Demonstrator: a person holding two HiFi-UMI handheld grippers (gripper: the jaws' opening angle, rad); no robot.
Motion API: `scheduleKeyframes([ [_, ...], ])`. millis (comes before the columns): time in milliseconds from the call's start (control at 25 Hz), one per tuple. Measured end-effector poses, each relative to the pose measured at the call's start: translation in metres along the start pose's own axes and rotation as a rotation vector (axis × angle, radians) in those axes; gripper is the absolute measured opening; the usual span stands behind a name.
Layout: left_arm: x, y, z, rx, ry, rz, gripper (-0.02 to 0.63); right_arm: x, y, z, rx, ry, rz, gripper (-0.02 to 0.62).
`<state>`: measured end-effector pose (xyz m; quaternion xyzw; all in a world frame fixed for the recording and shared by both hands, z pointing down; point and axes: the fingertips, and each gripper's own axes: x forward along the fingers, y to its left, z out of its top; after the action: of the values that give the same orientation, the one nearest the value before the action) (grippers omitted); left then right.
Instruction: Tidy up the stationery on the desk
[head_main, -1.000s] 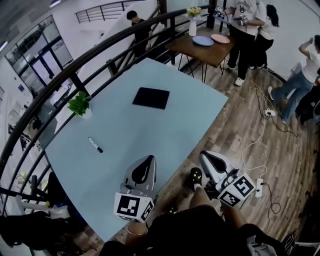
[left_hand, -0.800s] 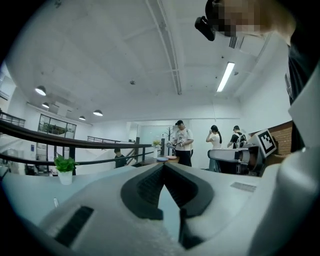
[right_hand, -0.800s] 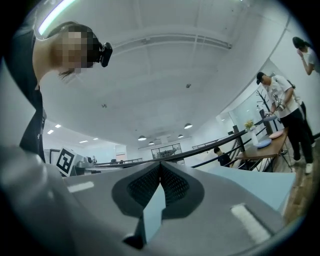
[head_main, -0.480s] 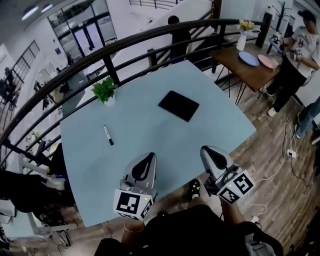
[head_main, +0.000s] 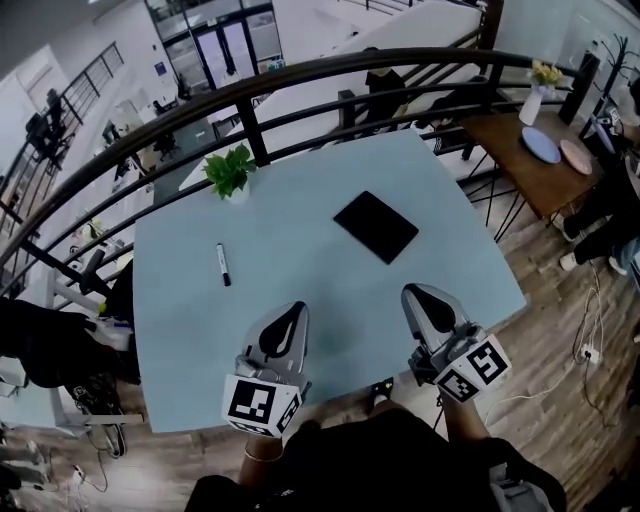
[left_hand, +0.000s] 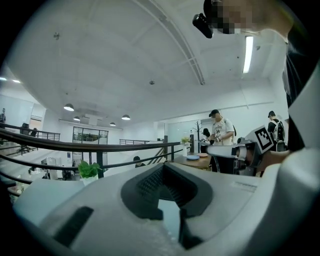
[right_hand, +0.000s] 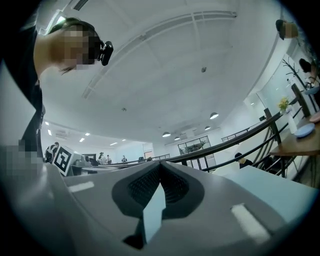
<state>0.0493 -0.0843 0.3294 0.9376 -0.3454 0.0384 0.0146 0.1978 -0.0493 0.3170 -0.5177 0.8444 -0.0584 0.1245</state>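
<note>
Jaws were closed and empty on both. The left gripper and right gripper had their pads together with nothing between them, and each gripper's own view showed the same. Both hovered over the near edge of the table, pointing across it and touching nothing.

Change over the last second: the person turned to face the table. Before, it sat skewed, with the right gripper out over the floor. By this moment it was near square-on and both tips were over the top.

Stationery was untouched. The marker pen lay left of centre, near the potted plant. The black pad lay flat right of centre, well apart from the pen.

My read: lining up only, no pick started. Jaws would have to open first. The pen looked the likelier target for the left.
</note>
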Motion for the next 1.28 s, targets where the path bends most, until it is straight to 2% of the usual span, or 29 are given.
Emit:
scheduleKeyframes([
  [440, 0.072, -0.005, -0.007, -0.030, 0.025, 0.064, -0.009, 0.019, -0.086, 0.006, -0.021, 0.052, 0.033, -0.005],
  [760, 0.118, -0.006, -0.030, -0.054, 0.072, 0.113, -0.005, 0.044, -0.149, -0.008, -0.064, 0.141, 0.053, 0.002],
  [1040, 0.157, -0.003, -0.053, -0.079, 0.104, 0.153, 0.006, 0.072, -0.194, -0.042, -0.101, 0.254, 0.077, 0.011],
  [1280, 0.187, -0.006, -0.081, -0.089, 0.169, 0.123, 0.032, 0.096, -0.229, -0.076, -0.106, 0.338, 0.084, 0.015],
])
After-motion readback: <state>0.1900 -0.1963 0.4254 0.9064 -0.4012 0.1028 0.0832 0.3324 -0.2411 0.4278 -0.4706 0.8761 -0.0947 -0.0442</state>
